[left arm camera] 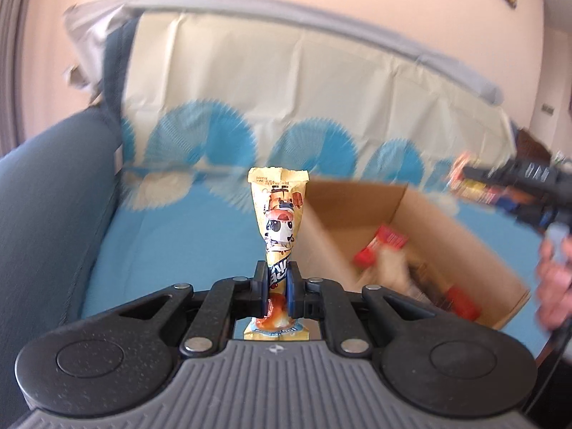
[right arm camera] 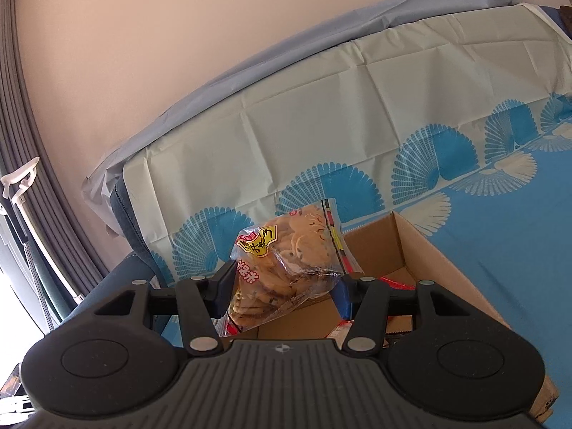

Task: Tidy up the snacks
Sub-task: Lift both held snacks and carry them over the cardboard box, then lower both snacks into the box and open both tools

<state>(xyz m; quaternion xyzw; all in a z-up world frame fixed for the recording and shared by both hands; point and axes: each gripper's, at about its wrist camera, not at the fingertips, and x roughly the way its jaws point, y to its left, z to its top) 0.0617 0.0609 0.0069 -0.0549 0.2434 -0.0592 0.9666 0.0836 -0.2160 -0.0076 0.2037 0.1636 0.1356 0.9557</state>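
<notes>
My left gripper (left arm camera: pixel 278 287) is shut on a tall yellow snack packet (left arm camera: pixel 280 214) with a cartoon figure, held upright above the sofa, left of an open cardboard box (left arm camera: pixel 461 246). Red snack packets (left arm camera: pixel 388 245) lie inside the box. My right gripper (right arm camera: pixel 282 287) is shut on a clear bag of round crackers (right arm camera: pixel 289 254), held over the left part of the same box (right arm camera: pixel 443 268). The right gripper also shows, blurred, at the right edge of the left wrist view (left arm camera: pixel 464 175).
The box sits on a sofa covered by a blue and cream cloth with fan patterns (right arm camera: pixel 357 125). The dark blue sofa armrest (left arm camera: pixel 46 193) is at left. Grey curtains (right arm camera: pixel 28 164) hang at the far left. A beige wall (right arm camera: pixel 178 28) is behind.
</notes>
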